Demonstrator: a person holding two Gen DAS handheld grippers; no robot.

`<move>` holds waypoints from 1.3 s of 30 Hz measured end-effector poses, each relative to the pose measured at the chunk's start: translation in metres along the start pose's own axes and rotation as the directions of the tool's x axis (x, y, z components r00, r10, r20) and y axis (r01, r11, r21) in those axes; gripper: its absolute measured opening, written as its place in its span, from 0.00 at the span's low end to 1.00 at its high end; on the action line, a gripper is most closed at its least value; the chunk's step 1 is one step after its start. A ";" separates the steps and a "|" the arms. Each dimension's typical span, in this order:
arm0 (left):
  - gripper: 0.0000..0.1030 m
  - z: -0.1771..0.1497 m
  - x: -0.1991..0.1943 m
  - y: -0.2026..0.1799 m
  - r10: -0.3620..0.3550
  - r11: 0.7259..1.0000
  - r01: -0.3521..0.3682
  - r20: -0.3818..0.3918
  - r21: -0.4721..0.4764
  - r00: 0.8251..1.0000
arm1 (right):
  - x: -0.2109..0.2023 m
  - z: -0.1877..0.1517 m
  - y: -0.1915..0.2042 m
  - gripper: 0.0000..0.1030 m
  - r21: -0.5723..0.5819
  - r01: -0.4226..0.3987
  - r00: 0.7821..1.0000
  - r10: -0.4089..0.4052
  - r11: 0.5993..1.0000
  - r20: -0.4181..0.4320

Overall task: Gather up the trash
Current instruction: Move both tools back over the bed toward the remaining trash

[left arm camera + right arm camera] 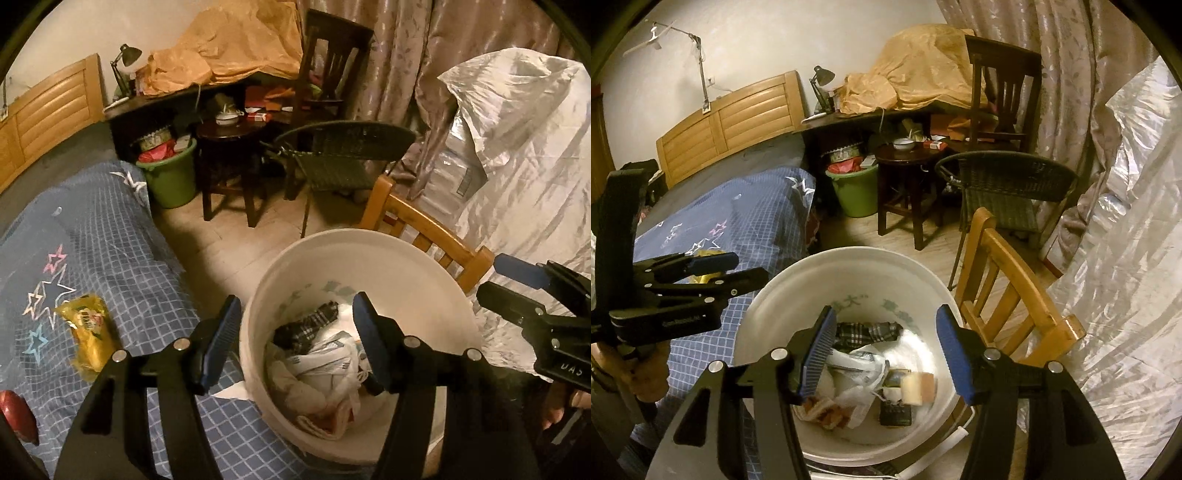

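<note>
A white bucket [369, 258] stands beside the bed and holds plastic bags, a plaid cloth and other trash; it also shows in the right wrist view [849, 266]. My left gripper [295, 343] is open and empty over the bucket's left rim. My right gripper [886, 354] is open and empty above the bucket's inside, where a small tan block [918, 387] appears blurred just below it. A yellow wrapper [88, 332] lies on the blue checked bedspread [110, 240], left of the left gripper. A red object [16, 417] sits at the bed's near left edge.
A wooden chair [1008, 295] stands right of the bucket, with silver plastic sheeting [1108, 258] behind it. Farther off are a green bucket [171, 177] full of rubbish, a dark stool [229, 147], a wicker chair [343, 155] and a cluttered desk [184, 96].
</note>
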State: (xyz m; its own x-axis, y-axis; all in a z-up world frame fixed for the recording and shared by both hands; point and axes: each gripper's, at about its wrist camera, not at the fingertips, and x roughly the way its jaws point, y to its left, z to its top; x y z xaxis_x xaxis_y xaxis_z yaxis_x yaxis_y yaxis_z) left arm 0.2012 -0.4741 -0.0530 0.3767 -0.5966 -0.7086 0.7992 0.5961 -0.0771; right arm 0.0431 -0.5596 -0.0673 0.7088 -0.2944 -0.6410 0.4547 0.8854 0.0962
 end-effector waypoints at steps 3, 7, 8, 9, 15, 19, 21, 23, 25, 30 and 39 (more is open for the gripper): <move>0.59 -0.005 -0.007 0.001 0.033 0.999 -0.033 0.017 0.005 0.999 | 0.000 0.000 0.001 0.56 -0.001 -0.005 1.000 0.005 1.000 0.003; 0.65 -0.020 -0.027 0.006 0.112 0.994 -0.112 0.088 0.002 0.990 | -0.005 -0.003 0.010 0.56 -0.004 -0.010 0.999 0.011 1.000 0.031; 0.66 -0.025 -0.034 0.009 0.141 0.990 -0.141 0.111 -0.005 0.984 | -0.009 -0.005 0.015 0.56 -0.008 -0.017 0.999 0.018 1.000 0.046; 0.67 -0.032 -0.044 0.013 0.176 0.984 -0.176 0.141 -0.017 0.974 | -0.014 -0.008 0.022 0.56 -0.014 -0.023 0.997 0.024 1.000 0.072; 0.82 -0.090 -0.115 0.048 0.403 0.915 -0.389 0.316 -0.109 0.859 | -0.036 -0.037 0.078 0.64 -0.079 -0.052 0.973 0.068 0.996 0.220; 0.83 -0.132 -0.157 0.083 0.502 0.865 -0.471 0.314 -0.173 0.806 | -0.042 -0.059 0.125 0.76 -0.121 -0.107 0.952 0.136 0.987 0.276; 0.83 -0.151 -0.177 0.103 0.542 0.840 -0.497 0.295 -0.219 0.787 | -0.039 -0.069 0.147 0.82 -0.122 -0.176 0.942 0.204 0.977 0.268; 0.83 -0.171 -0.199 0.124 0.583 0.810 -0.521 0.266 -0.270 0.768 | -0.035 -0.077 0.169 0.88 -0.134 -0.244 0.931 0.271 0.960 0.243; 0.84 -0.194 -0.223 0.147 0.623 0.773 -0.544 0.232 -0.325 0.747 | -0.027 -0.084 0.193 0.96 -0.153 -0.323 0.914 0.350 0.934 0.204; 0.85 -0.249 -0.278 0.201 0.719 0.652 -0.603 0.125 -0.459 0.683 | 0.006 -0.098 0.250 0.95 -0.111 -0.524 0.849 0.528 0.844 0.005; 0.88 -0.360 -0.358 0.285 0.793 0.394 -0.634 -0.104 -0.666 0.601 | 0.054 -0.120 0.370 0.95 -0.179 -0.640 0.763 0.592 0.747 -0.260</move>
State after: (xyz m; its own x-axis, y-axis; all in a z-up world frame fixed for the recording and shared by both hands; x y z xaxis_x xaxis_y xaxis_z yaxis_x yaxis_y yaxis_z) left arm 0.1259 0.1031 -0.0732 0.8111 0.1697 -0.5597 -0.2361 0.9705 -0.0479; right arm 0.1847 -0.2050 -0.1581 0.6699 0.3927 -0.6301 -0.2106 0.9143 0.3460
